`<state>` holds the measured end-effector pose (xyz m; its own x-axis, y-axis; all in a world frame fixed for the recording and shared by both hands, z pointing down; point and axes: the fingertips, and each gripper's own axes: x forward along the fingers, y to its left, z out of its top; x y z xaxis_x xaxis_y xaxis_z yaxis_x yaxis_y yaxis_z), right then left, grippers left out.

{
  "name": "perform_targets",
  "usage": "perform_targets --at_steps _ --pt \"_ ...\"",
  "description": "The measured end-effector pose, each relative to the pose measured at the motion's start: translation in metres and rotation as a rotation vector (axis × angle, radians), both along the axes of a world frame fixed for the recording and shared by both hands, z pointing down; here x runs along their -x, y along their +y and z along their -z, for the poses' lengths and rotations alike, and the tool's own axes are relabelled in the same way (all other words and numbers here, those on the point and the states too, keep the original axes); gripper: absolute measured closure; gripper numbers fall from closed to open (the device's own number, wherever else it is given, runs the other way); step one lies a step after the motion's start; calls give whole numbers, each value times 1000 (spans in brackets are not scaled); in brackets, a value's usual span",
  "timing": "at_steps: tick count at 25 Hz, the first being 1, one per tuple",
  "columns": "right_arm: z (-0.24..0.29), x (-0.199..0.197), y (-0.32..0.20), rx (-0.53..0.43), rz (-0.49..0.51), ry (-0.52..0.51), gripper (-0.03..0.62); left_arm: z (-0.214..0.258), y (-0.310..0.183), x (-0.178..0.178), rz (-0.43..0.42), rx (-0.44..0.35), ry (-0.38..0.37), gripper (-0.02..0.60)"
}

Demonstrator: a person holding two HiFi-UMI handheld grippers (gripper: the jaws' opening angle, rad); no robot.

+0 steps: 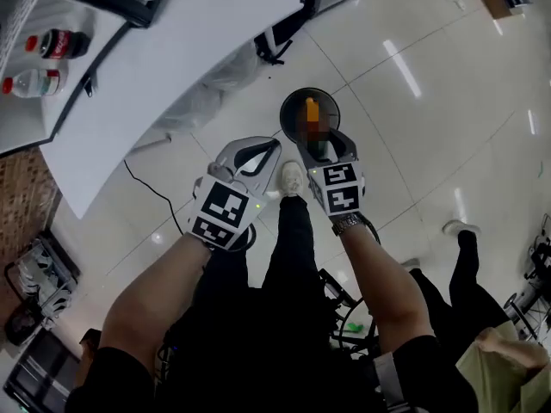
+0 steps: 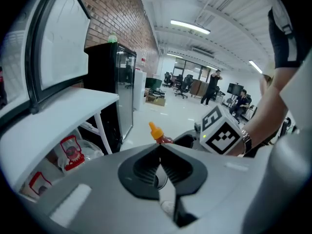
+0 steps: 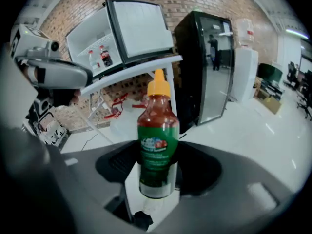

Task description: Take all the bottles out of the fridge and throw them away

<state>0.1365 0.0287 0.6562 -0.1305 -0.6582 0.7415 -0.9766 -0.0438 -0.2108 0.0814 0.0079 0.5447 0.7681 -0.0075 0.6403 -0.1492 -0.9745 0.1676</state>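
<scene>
1. Open tiled floor (image 1: 413, 84) is spreading beyond and to the right of the round black bin (image 1: 287, 110). The white fridge door (image 1: 172, 58) is standing open on the bin's left, its edge near.
2. The right gripper (image 1: 325, 143) is hanging at the bin's near rim, its jaws set wide and pressing on the lower body of a sauce bottle (image 1: 312, 108).
3. The bottle's long axis is running crosswise to the jaws, its orange cap pointing away from the person and over the bin's mouth.
4. The left gripper (image 1: 269, 148) is hovering just left of the bin's near rim, jaws together, nothing between them.
5. Well left of the bin, a cola bottle (image 1: 62, 43) and a water bottle (image 1: 34, 82) are standing in the fridge (image 1: 21, 127).
</scene>
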Motion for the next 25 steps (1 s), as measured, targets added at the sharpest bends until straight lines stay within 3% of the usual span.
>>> perform_targets --at_steps 15,21,25 --pt "-201 -17 8 297 -63 -60 329 -114 0 -11 -21 94 -109 577" --pt "-246 -25 7 357 -50 -28 326 -145 0 -13 -21 109 -139 578" --pt "-255 -36 -1 344 -66 0 345 -155 1 -10 -14 120 -154 577"
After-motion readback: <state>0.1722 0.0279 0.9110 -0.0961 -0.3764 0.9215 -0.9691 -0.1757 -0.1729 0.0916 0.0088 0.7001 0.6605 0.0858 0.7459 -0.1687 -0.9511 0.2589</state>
